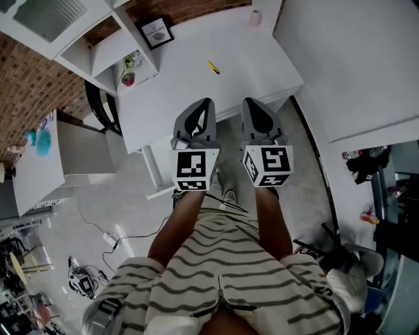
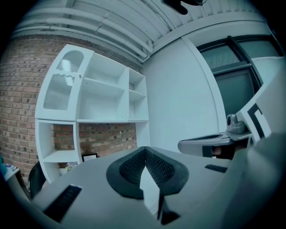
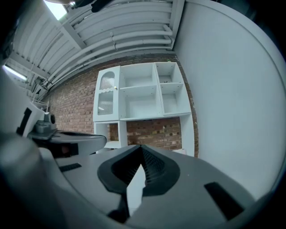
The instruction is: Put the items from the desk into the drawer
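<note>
Head view shows my left claw and right claw side by side over the near edge of the white desk. Both are closed and empty: in each gripper view the dark ribbed pads meet at their tips on nothing.

A slim yellow pen lies just ahead of the left claw's tips, a little toward the right claw. Its long axis slants across my line of reach. The left claw is the nearer one, I judge.

Farther ahead of the right claw stands a small pinkish cup, probably plastic. A dark framed picture sits ahead and off to the left claw's outer side. I cannot pick out the drawer with confidence.
</note>
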